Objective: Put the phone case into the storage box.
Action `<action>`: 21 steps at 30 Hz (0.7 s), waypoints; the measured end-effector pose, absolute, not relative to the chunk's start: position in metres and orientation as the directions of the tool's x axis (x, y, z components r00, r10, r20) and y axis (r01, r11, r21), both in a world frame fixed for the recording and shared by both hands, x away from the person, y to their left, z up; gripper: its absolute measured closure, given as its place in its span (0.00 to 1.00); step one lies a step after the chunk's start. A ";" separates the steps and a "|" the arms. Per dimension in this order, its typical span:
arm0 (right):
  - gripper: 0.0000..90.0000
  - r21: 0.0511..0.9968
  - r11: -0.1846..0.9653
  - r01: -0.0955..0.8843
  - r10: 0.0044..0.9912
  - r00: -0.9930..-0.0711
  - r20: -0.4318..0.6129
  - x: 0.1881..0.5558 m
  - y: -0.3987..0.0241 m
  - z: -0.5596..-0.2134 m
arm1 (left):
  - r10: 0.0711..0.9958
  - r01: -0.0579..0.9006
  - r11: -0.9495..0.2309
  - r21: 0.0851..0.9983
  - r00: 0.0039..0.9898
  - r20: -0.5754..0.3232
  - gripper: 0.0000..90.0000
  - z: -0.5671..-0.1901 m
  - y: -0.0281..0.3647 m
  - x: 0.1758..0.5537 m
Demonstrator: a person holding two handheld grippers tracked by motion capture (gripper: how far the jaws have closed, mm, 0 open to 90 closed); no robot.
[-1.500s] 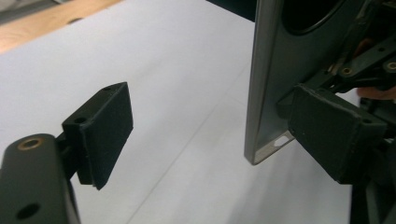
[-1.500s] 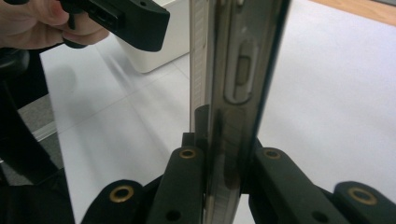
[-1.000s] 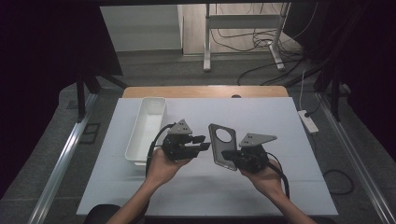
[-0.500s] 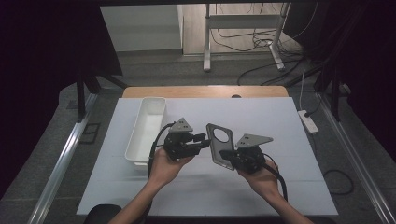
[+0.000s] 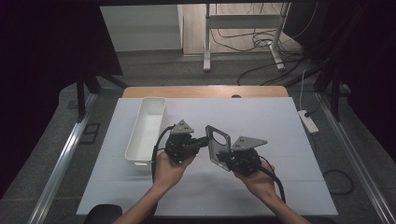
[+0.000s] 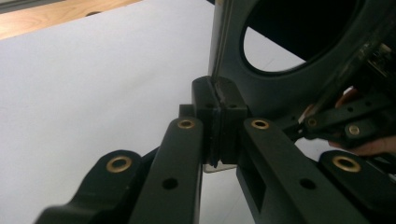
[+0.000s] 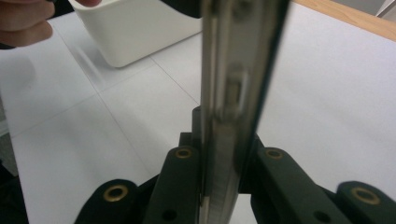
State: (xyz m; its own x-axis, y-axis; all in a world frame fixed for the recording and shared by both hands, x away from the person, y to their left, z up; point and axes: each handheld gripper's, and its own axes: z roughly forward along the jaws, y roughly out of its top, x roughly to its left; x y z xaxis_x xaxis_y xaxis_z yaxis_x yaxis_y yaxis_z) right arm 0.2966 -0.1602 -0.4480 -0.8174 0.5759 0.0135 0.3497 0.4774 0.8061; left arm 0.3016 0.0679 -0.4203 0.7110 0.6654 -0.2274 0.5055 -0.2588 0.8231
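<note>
A dark grey flat plate (image 5: 218,145) with a large round hole is held upright above the white table (image 5: 280,121) between both hands. My left gripper (image 5: 206,140) reaches in from the left. Its jaws have just been closing, and in the left gripper view they (image 6: 218,109) pinch the plate (image 6: 233,46) at its lower edge. My right gripper (image 5: 225,161) grips the plate from below. In the right gripper view the plate (image 7: 238,70) stands edge-on between the pads (image 7: 222,140). These jaws have just been opening a little, with the plate still between them.
A long white bin (image 5: 145,130) stands on the left of the table, just beyond the left hand, and its corner (image 7: 135,32) shows in the right gripper view. A wooden strip (image 5: 205,91) runs along the far edge. A power strip (image 5: 308,121) lies off the right side.
The plate and the right hand have shifted slightly left toward the left gripper. The left jaws now close on the plate's edge.
</note>
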 end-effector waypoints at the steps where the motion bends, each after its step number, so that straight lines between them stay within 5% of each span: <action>1: 0.88 0.808 0.476 0.347 0.570 -0.822 0.017 0.296 -0.159 -0.448 | 0.674 0.506 -0.260 0.822 0.705 -0.221 0.99 -0.420 0.067 0.301; 21: 0.37 0.825 0.433 0.362 0.546 -0.834 0.079 0.292 -0.154 -0.446 | 0.708 0.506 -0.281 0.816 0.683 -0.180 0.99 -0.424 0.061 0.299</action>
